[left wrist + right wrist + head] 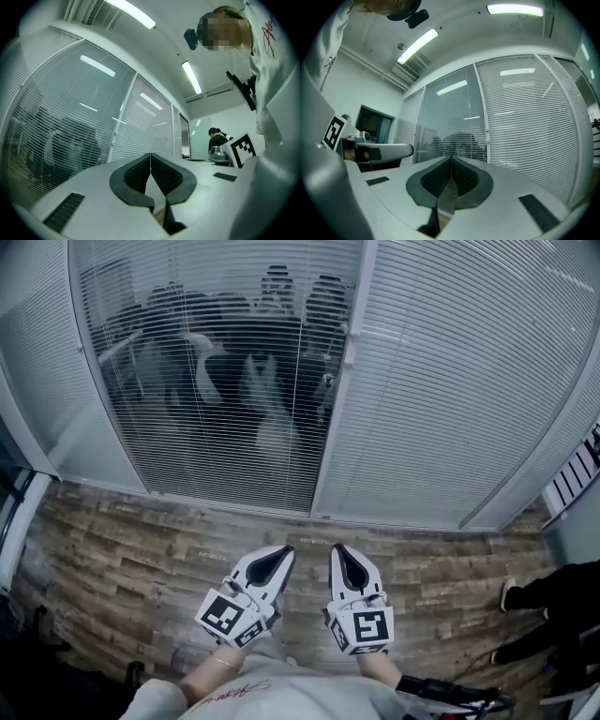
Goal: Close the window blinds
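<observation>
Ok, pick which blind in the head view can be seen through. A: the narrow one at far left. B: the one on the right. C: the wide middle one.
C: people in the room behind show between the slats of the middle blind, while the right blind and the left blind read as solid white.

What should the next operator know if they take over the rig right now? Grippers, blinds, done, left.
Left gripper: shut, empty.
Right gripper: shut, empty.
Both are held low over the wooden floor, pointing at the window and touching nothing.
The middle blind has its slats open, and seated people in the room behind show through it.
The right blind has its slats shut and nothing shows through.
Done: nothing on the middle blind yet.
Left: find its control, which I cannot make out from here, and turn the slats shut.
</observation>
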A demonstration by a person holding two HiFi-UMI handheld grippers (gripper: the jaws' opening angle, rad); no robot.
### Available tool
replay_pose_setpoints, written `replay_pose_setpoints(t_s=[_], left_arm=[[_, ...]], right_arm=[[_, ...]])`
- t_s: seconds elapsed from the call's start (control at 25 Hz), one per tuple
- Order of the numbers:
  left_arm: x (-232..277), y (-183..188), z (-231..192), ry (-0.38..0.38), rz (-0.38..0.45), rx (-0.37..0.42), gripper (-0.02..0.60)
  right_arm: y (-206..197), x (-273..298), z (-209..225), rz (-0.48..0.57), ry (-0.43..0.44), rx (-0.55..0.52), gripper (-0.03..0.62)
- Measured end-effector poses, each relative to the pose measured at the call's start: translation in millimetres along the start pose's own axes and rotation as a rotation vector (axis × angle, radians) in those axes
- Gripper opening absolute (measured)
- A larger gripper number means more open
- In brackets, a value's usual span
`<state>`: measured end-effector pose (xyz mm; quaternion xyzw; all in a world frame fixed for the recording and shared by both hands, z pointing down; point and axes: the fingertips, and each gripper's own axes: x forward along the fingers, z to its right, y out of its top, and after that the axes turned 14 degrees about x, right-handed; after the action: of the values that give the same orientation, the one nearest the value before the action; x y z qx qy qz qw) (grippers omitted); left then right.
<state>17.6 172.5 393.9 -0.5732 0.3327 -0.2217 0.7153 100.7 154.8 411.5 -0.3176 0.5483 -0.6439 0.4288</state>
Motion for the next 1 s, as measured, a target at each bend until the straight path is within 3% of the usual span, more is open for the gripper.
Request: replay_pose_setpoints(t_s=[0.48, 1.0], left_arm=[[41, -16, -38, 0.012, -0.001, -0.007, 0.018], [121, -45, -137, -0.035, 0.001, -0.008, 0.018]], right_arm=[[0, 50, 31, -0.002, -0.007, 0.009, 0.020], [-1, 168, 69, 0.005, -0.057, 0.011, 0.020]])
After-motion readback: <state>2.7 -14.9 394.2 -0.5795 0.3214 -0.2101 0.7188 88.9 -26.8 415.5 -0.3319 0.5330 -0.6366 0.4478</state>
